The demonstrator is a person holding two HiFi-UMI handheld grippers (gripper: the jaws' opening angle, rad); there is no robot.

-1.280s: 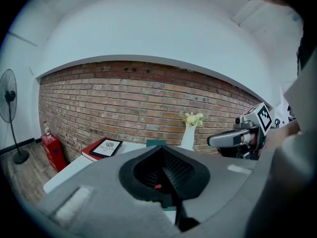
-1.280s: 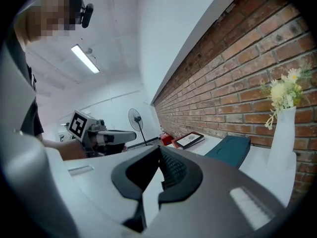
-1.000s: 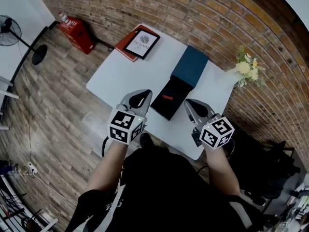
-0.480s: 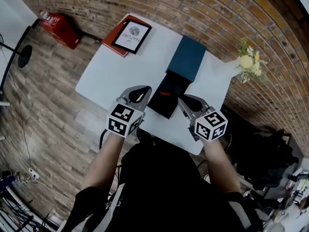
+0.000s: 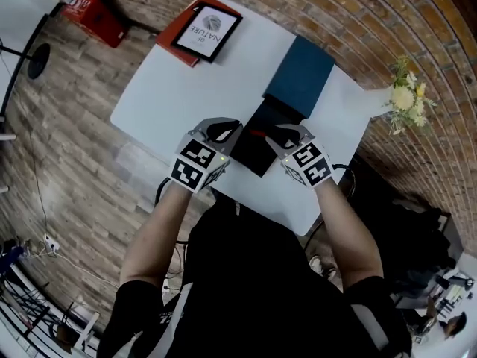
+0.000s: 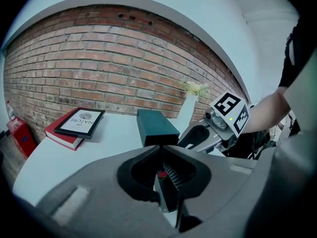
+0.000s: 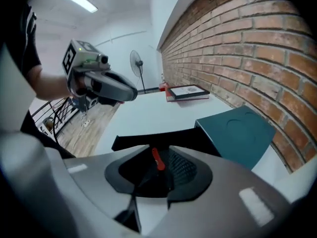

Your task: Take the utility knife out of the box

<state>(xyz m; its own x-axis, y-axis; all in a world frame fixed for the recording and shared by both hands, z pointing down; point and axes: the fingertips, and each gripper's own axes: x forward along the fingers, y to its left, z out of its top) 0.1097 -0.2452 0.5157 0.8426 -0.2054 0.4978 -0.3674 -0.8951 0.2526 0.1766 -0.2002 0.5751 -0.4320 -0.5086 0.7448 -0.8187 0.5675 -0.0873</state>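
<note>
An open black box lies on the white table, its teal lid just beyond it. The utility knife, with a red part showing, lies inside. My left gripper hangs over the box's left edge. Its jaws have just been opening a hair, but the tips look together with nothing between them. My right gripper is over the right edge; its jaws have just been opening and nothing is between them. Beyond the jaws, the knife and the box wall show in the right gripper view.
A framed print on a red book lies at the table's far left corner. A vase of flowers stands at the far right by the brick wall. On the wooden floor are a red case and a fan base.
Both grippers have come down and closed in on the box from either side, tips now over its edges. The right gripper's jaws have parted.
</note>
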